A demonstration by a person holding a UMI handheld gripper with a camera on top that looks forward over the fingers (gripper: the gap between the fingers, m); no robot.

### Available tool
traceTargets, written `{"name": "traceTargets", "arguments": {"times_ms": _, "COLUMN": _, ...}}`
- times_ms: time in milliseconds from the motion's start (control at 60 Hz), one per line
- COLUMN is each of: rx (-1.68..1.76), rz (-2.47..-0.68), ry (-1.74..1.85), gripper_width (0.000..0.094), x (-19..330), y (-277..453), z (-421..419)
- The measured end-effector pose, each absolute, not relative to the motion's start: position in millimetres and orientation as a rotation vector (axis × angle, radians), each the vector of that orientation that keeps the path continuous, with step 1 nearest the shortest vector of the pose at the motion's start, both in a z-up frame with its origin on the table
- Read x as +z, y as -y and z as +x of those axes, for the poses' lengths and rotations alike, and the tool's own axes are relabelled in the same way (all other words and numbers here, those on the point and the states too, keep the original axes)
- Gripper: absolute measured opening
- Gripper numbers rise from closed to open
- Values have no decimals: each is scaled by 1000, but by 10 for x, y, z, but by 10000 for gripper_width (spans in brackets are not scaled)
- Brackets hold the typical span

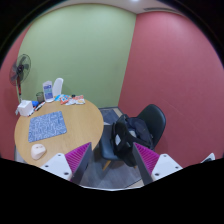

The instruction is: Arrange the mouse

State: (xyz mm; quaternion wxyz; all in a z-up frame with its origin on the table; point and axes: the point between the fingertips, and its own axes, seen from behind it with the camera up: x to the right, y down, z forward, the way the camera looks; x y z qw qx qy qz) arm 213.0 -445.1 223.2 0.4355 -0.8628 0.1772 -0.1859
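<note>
I read the scene from the largest item down. The room has a green wall [80, 45] behind and a red wall [175, 60] beside it. A round wooden table [85, 125] stands well ahead of the claw and off to one side. A black chair [140, 128] with dark items heaped on its seat stands just beyond the fingers. A fan [20, 70] stands at the far side of the table.

On the table, a patterned mouse mat [47, 126] lies near the middle. Bottles and small items [55, 95] cluster along the far rim. The mouse [38, 151], a pale rounded body, rests at the near rim of the table, beside the mat but off it.

Step in hand, as I judge it: approach. The mouse is not yet reached and has not been placed on the mat.

The gripper [112, 158] is held wide. Its two pads [78, 157] stand well apart with nothing between them. They touch nothing and hold nothing.

Next move, as I judge it:
1. Swing the claw toward the table, away from the chair.
2. Descend over the mouse with the fingers straddling its sides.
3. Close, lift, and set it on the mat.
</note>
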Motion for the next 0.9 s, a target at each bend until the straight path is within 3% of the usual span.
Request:
{"name": "traceTargets", "arguments": {"times_ms": 200, "rx": -433, "rz": -2178, "ry": -434, "gripper_width": 840, "x": 1952, "y": 4549, "z": 1936}}
{"name": "traceTargets", "arguments": {"times_ms": 467, "rx": -265, "rz": -2247, "ry": -367, "gripper_width": 839, "x": 1148, "y": 4548, "z": 810}}
{"name": "traceTargets", "arguments": {"times_ms": 750, "rx": -29, "rz": -2264, "ry": -288, "gripper_width": 839, "x": 310, "y": 3836, "z": -815}}
{"name": "traceTargets", "arguments": {"times_ms": 900, "rx": -1, "rz": -2238, "ry": -265, "gripper_width": 839, "x": 103, "y": 3272, "z": -1163}}
